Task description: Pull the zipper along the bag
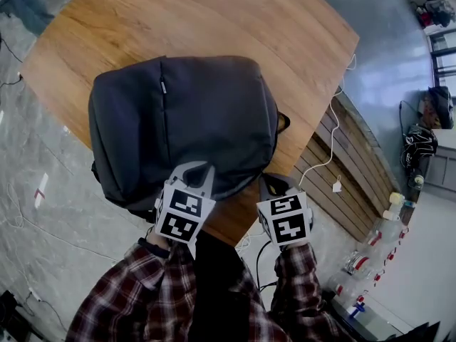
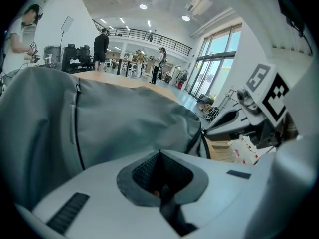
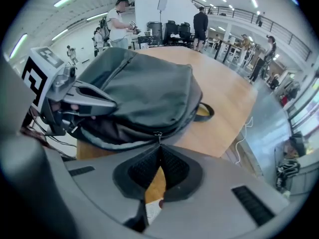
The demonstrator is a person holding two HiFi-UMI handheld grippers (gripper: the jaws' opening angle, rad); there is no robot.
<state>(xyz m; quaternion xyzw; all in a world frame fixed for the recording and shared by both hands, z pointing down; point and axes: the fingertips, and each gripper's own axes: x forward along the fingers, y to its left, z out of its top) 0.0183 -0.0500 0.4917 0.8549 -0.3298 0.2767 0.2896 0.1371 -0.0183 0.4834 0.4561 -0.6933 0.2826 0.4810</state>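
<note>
- Bag lies flat on the round wooden table, at its near edge.
- Left gripper: jaws together, tips against the bag's near side. We cannot tell whether fabric is pinched.
- Right gripper: jaws closed on the zipper pull, at the bag's near right corner.
- We see people standing well beyond the table.
</note>
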